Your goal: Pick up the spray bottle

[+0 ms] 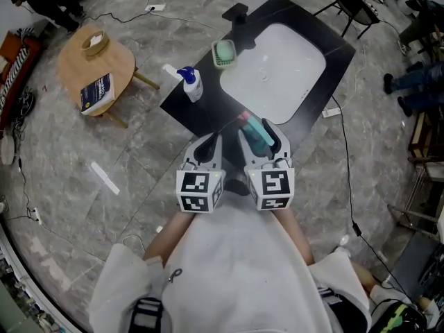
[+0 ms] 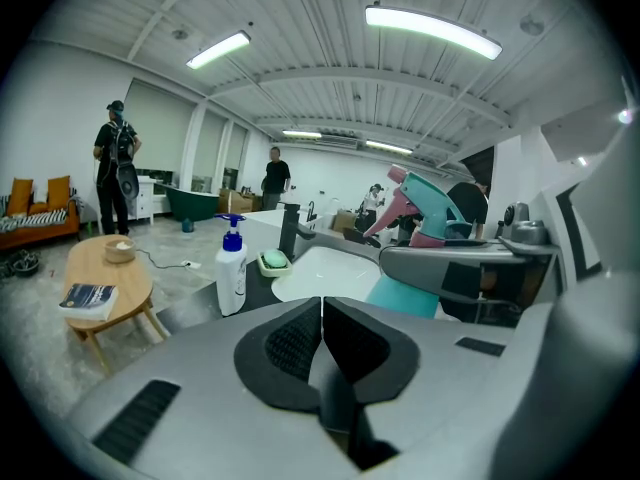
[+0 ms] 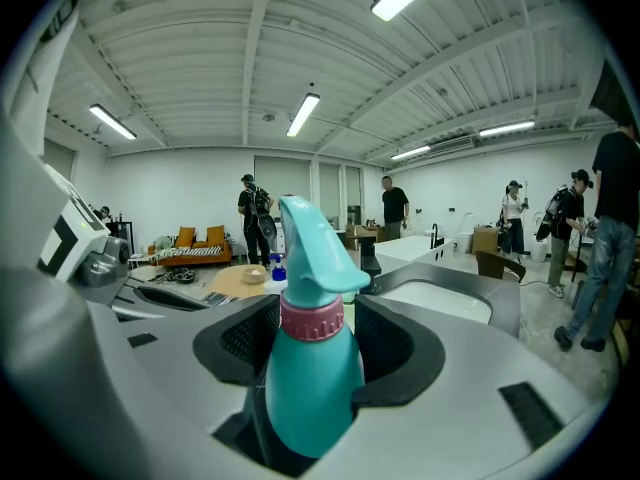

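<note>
A: Do we have the spray bottle (image 3: 305, 388)?
B: Yep, our right tool (image 3: 315, 336) squeezes it just under the pink collar (image 3: 300, 320) so it can't slip, above the desk (image 1: 194, 116) edge. And our left tool (image 2: 322, 340) is closed on nothing.

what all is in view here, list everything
spray bottle: one, teal with pink collar, in the right gripper
pump bottle: one, white with blue pump, on the counter
soap dish: one, green, by the sink's far left corner
sink: one, white, set in the counter
counter: one, black
faucet: one, black, at the sink's far end
round table: one, wooden, left of the counter
book: one, dark blue, on the round table
left gripper: one, grey, jaws together, empty
right gripper: one, grey, shut on the spray bottle
</note>
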{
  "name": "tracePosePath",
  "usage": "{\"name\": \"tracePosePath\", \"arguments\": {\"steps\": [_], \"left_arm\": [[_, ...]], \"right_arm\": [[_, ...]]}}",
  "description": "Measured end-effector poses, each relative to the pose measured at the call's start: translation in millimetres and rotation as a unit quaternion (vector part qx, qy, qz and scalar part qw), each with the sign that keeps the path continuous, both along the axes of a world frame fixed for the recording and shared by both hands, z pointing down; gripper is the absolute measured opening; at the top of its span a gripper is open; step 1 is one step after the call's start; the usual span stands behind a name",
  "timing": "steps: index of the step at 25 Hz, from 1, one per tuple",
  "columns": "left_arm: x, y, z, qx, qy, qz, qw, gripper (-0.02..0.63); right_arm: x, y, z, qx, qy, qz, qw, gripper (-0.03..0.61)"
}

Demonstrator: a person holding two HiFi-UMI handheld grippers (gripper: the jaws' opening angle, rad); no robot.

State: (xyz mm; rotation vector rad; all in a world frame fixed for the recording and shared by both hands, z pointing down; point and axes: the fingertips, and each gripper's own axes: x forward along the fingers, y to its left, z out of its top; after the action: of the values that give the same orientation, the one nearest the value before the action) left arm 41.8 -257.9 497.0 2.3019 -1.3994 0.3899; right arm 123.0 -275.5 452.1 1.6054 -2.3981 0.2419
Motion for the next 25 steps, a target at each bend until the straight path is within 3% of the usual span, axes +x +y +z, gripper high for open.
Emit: {"name": "tracePosePath", "arguments": {"steps": [25], "left_arm": [[4,-18,-6,0.008,-0.014,-0.011,0.9998,0.029]], "right_arm": [[8,-20,0,0.006,-0.017,-0.008,1.0,0.247]]}}
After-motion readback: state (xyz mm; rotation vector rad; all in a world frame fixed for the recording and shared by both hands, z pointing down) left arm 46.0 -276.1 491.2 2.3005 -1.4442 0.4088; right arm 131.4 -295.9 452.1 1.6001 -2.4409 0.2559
